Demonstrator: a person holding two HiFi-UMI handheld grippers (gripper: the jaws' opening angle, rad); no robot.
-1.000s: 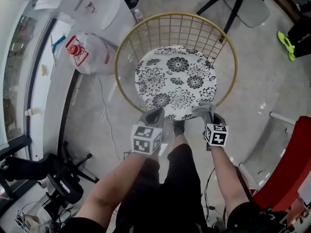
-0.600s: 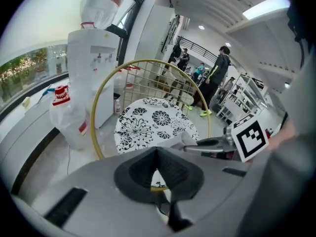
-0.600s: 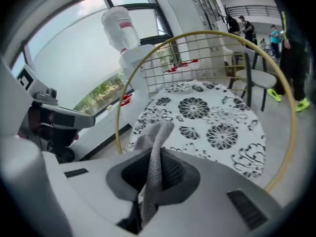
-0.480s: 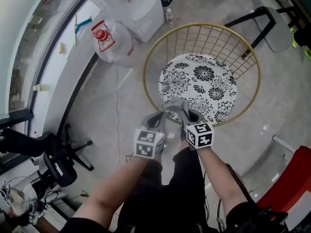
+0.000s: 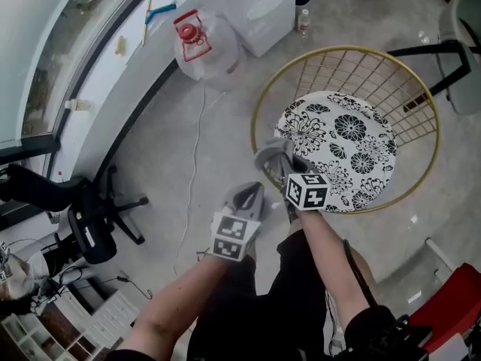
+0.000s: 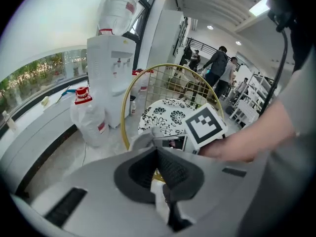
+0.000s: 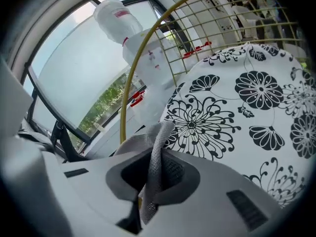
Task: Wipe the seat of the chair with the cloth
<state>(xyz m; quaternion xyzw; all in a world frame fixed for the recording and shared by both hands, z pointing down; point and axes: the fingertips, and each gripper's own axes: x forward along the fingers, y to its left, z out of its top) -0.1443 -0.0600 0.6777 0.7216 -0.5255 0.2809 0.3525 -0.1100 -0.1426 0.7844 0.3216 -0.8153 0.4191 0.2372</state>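
Cloth (image 7: 157,144), grey and knitted, was pinched tight between the two jaws of the right gripper (image 7: 150,179), and its loose end stuck up past them. In the head view the cloth was at the near left edge of the round white seat with black flowers (image 5: 342,145). It was right by the thin gold wire frame (image 5: 353,70) that went round the seat like a basket. I could not tell if the cloth touched the seat. The left gripper (image 5: 250,192) was over the grey floor (image 5: 165,149), just beside the right gripper and off the near left edge of the seat. Its jaws were closed together with nothing between them. A person's bare arm (image 5: 327,258) reached out to the right gripper. Further off on the floor, past the far left edge of the seat, lay a big clear water bottle with a red cap (image 5: 203,40), beside a white water machine (image 5: 263,6). A black office chair on wheels (image 5: 94,224) stood at the left edge of the floor.
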